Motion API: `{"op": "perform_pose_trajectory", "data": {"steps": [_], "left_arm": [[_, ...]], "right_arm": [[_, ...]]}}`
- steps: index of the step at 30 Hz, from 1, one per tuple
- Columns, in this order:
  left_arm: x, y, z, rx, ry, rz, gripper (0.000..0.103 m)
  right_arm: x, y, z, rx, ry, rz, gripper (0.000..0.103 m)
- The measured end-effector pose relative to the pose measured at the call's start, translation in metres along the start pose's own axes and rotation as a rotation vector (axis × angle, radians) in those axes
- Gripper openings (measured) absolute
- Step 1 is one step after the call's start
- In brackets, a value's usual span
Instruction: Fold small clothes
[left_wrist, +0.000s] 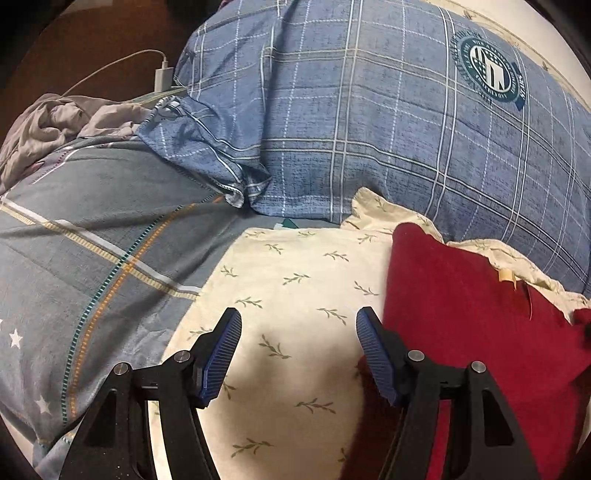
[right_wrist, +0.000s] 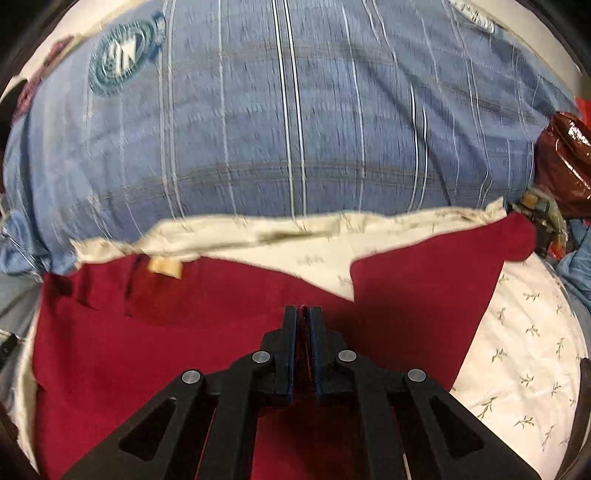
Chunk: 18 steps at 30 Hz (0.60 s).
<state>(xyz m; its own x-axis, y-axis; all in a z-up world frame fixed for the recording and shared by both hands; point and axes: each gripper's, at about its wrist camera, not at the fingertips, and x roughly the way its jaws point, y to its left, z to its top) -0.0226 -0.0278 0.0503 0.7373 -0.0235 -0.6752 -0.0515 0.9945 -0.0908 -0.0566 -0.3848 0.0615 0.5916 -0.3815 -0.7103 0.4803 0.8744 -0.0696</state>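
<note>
While your right claw (right_wrist: 303, 314) is pinching the red garment (right_wrist: 207, 332), your left claw (left_wrist: 298, 332) is hovering spread wide with nothing between its pads.

The red garment is lying flat on the cream leaf-print sheet (left_wrist: 295, 280), spreading to both sides of your right claw and sitting just right of your left one; ahead of both claws the blue plaid pillow (left_wrist: 369, 122) is resting against the sheet's far edge.
</note>
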Motion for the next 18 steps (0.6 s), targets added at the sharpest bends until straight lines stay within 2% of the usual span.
{"op": "perform_pose_trajectory", "data": {"steps": [2, 5, 7, 8, 10, 13, 14, 18], "left_arm": [[0.002, -0.004, -0.001, 0.011, 0.011, -0.006, 0.064], [0.007, -0.01, -0.002, 0.044, 0.033, -0.008, 0.064], [0.012, -0.015, -0.004, 0.062, 0.048, 0.004, 0.064], [0.015, -0.017, -0.005, 0.069, 0.056, 0.009, 0.064], [0.022, -0.022, -0.006, 0.078, 0.073, 0.021, 0.064], [0.029, -0.027, -0.006, 0.083, 0.084, 0.021, 0.064], [0.03, -0.027, -0.004, 0.071, 0.084, 0.01, 0.064], [0.014, -0.022, 0.006, 0.036, 0.027, -0.085, 0.064]], "right_arm": [[0.01, -0.001, -0.005, 0.001, 0.073, 0.004, 0.007], [-0.005, 0.003, -0.006, -0.013, 0.04, -0.028, 0.013], [-0.022, 0.017, -0.001, -0.057, -0.033, -0.01, 0.039], [-0.034, 0.031, 0.003, -0.093, -0.081, 0.048, 0.044], [-0.042, 0.056, 0.008, -0.155, -0.106, 0.153, 0.052], [-0.032, 0.116, 0.013, -0.291, -0.043, 0.378, 0.056], [-0.024, 0.135, 0.012, -0.333, -0.012, 0.419, 0.056], [0.004, 0.191, 0.003, -0.491, 0.016, 0.418, 0.056]]}}
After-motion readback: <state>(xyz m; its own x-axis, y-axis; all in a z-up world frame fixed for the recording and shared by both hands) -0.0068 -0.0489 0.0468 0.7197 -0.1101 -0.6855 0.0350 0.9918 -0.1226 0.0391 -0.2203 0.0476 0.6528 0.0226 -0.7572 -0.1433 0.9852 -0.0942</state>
